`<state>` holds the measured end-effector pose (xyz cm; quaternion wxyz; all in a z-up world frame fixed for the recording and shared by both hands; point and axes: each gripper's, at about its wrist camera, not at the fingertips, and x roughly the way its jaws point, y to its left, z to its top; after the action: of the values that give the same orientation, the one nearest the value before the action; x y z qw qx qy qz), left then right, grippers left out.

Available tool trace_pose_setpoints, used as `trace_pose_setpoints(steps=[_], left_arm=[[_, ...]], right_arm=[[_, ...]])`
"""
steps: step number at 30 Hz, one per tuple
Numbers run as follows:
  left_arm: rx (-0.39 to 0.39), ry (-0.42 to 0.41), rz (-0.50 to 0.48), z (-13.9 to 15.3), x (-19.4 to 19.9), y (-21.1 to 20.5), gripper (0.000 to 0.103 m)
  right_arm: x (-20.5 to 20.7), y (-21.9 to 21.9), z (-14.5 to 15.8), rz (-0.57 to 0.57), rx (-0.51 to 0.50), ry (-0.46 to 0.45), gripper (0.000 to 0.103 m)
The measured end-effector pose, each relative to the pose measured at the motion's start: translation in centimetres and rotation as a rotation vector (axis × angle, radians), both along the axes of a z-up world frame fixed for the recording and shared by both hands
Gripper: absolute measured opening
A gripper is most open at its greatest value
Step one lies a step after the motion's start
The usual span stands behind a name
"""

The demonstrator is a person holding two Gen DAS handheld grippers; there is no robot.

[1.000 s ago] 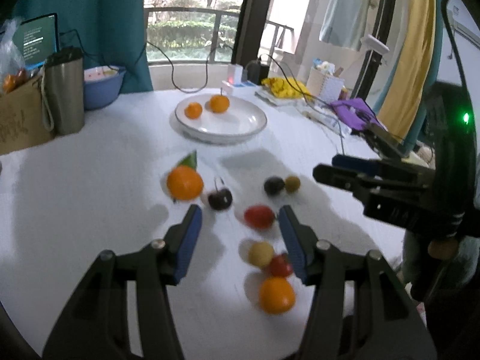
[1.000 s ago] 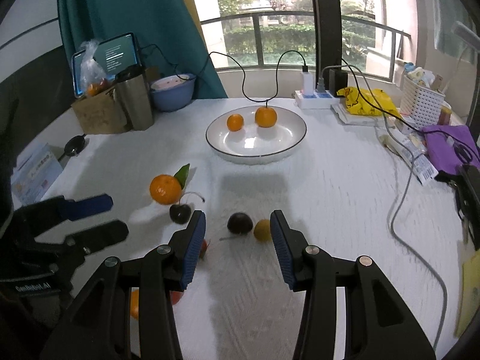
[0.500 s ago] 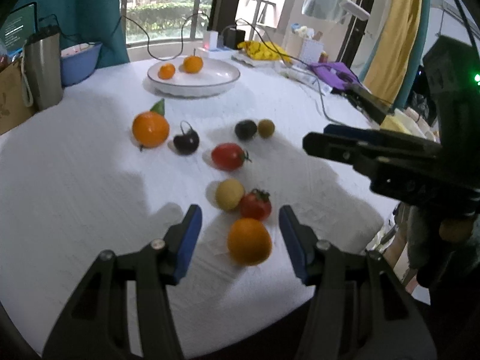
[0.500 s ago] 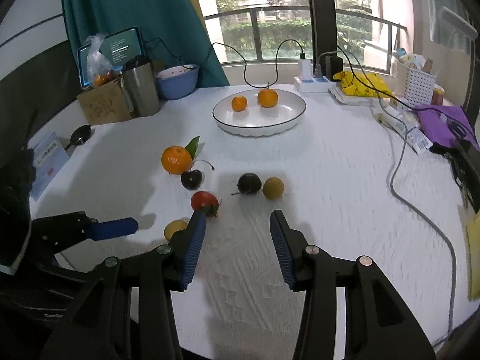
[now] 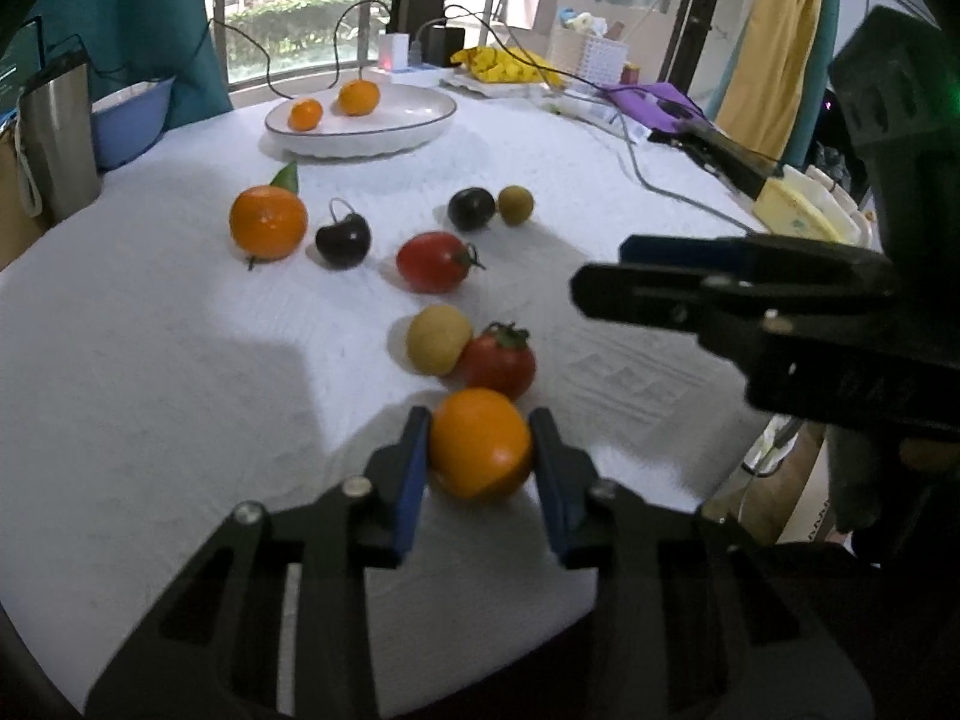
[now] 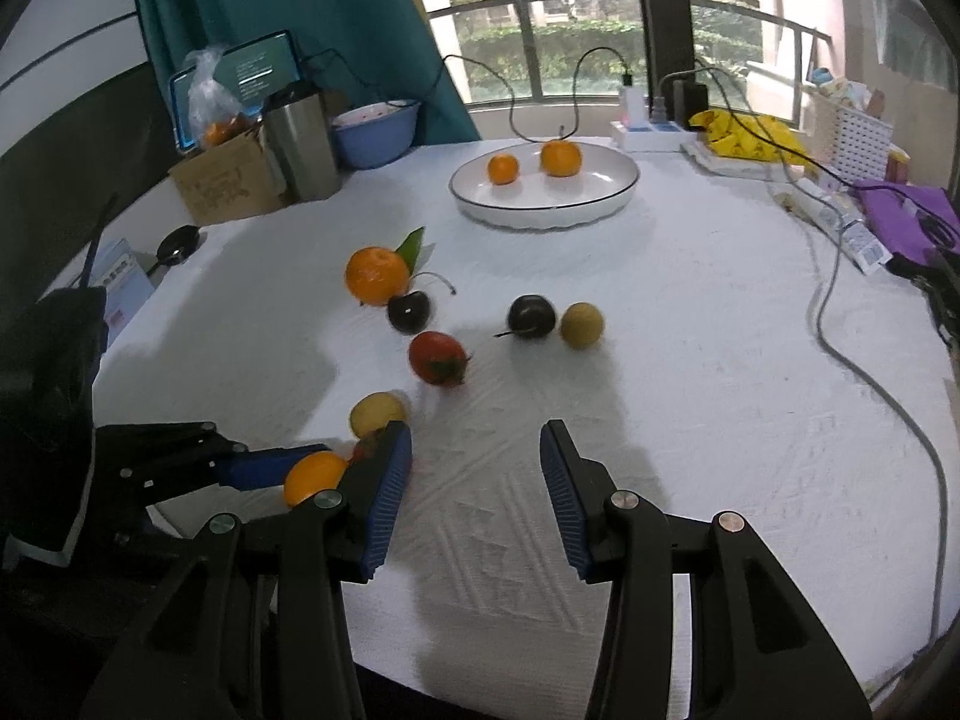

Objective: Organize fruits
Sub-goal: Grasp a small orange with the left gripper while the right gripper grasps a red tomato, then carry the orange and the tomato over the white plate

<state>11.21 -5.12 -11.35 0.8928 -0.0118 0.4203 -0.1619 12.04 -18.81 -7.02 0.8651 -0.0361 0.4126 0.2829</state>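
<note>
My left gripper [image 5: 480, 450] has its blue pads closed against both sides of the near orange [image 5: 480, 443], at the near edge of the table [image 5: 150, 360]; the red tomato [image 5: 501, 360] and a yellow fruit [image 5: 438, 339] lie just behind it. My right gripper [image 6: 476, 474] hangs wide open over bare cloth and holds nothing. I judge this is the grasp step. Next I must lift the orange straight up, so it does not push the tomato, and carry it to the far plate [image 5: 420, 114], where two oranges already sit. Half a second ago my left fingers were wide open around this orange; now they are shut on it.
</note>
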Motion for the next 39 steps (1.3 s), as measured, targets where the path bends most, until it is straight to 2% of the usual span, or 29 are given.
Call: trace_pose_setpoints(steps=[12,19,20,22,24,39], left_arm=[[-0.039,-0.019,0.109,0.7,-1.6,4.5,0.034],[-0.063,-0.043,0.139,1.0,-1.4,5.5,0.034],[-0.065,-0.044,0.14,1.0,-1.2,5.5,0.034],[-0.069,-0.044,0.139,1.0,-1.0,5.6,0.034],[-0.072,-0.043,0.138,1.1,-0.8,5.6,0.034],[-0.081,-0.088,0.173,3.8,2.4,6.1,0.034]], right_arm=[[-0.7,3.5,-1.8,0.104,-0.022,0.049,0.047],[-0.4,4.4,-2.9,0.128,-0.053,0.072,0.047],[-0.4,4.5,-3.0,0.13,-0.06,0.07,0.045],[-0.2,4.5,-3.1,0.133,-0.067,0.066,0.033],[0.0,4.5,-3.1,0.131,-0.064,0.065,0.03],[2.5,3.1,-0.5,0.106,-0.008,0.022,0.03]])
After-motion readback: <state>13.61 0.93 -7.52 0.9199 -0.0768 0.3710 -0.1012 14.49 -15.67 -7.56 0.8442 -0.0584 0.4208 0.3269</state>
